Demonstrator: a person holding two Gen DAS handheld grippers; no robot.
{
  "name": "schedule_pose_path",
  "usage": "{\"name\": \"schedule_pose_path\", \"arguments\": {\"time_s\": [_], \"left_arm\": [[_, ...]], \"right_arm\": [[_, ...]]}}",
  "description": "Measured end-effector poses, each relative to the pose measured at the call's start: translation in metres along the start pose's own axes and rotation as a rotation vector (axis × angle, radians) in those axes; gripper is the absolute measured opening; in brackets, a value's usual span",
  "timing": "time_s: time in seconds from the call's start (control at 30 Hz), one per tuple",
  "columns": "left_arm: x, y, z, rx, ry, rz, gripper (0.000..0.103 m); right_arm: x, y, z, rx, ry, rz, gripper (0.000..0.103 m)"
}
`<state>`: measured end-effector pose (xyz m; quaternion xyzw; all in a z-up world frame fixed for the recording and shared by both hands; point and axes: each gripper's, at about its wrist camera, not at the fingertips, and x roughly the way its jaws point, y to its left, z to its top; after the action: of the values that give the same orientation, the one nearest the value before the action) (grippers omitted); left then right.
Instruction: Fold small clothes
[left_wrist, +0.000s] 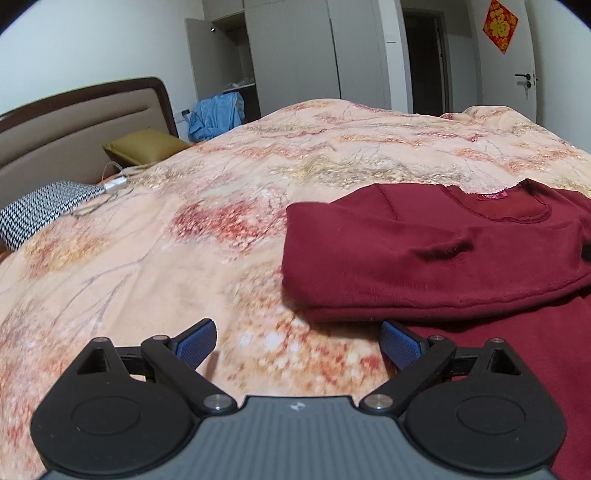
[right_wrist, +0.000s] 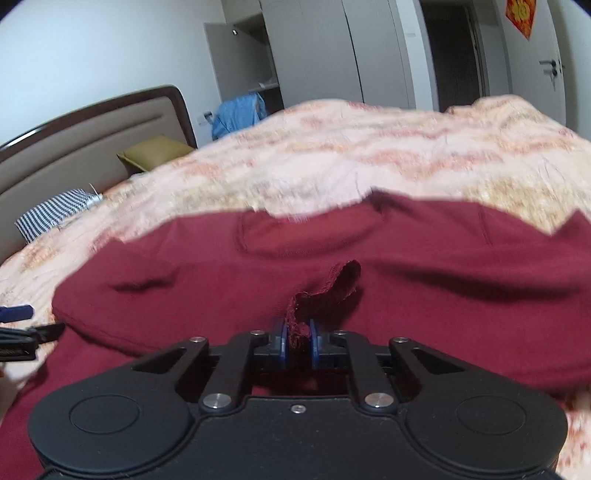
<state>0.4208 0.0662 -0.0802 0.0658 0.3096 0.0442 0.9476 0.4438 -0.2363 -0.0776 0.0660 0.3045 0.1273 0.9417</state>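
Observation:
A dark red long-sleeved top (left_wrist: 443, 258) lies on the bed, collar away from me, with its left sleeve folded across the chest. My left gripper (left_wrist: 297, 341) is open and empty, hovering over the quilt just left of the top's lower edge. In the right wrist view the top (right_wrist: 443, 280) fills the middle. My right gripper (right_wrist: 297, 341) is shut on a sleeve cuff (right_wrist: 332, 288) of the top, pinched between the blue pads and lifted slightly over the chest. The left gripper's tip (right_wrist: 14, 314) shows at the left edge.
A peach floral quilt (left_wrist: 221, 206) covers the bed. A houndstooth pillow (left_wrist: 40, 214), an olive cushion (left_wrist: 144, 147) and the headboard (left_wrist: 74, 122) are at far left. Blue clothes (left_wrist: 218, 114) hang by the open wardrobe (left_wrist: 288, 55). A door (left_wrist: 517, 74) stands at the back right.

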Motion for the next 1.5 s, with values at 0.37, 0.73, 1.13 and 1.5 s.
{"name": "schedule_pose_path", "arguments": {"time_s": [0.37, 0.73, 1.13, 1.5], "left_arm": [[0.012, -0.005, 0.016, -0.006, -0.103, 0.128, 0.096], [0.021, 0.018, 0.015, -0.083, -0.06, 0.229, 0.092], [0.007, 0.027, 0.004, -0.068, 0.042, 0.093, 0.101], [-0.083, 0.038, -0.032, -0.196, 0.06, -0.09, 0.103]], "right_arm": [[-0.032, 0.01, 0.05, -0.094, -0.207, 0.011, 0.012], [-0.017, 0.001, -0.003, -0.057, -0.02, -0.012, 0.012], [-0.017, 0.0, -0.019, -0.042, 0.033, -0.041, 0.036], [-0.093, -0.001, -0.041, -0.05, 0.051, -0.06, 0.09]]}}
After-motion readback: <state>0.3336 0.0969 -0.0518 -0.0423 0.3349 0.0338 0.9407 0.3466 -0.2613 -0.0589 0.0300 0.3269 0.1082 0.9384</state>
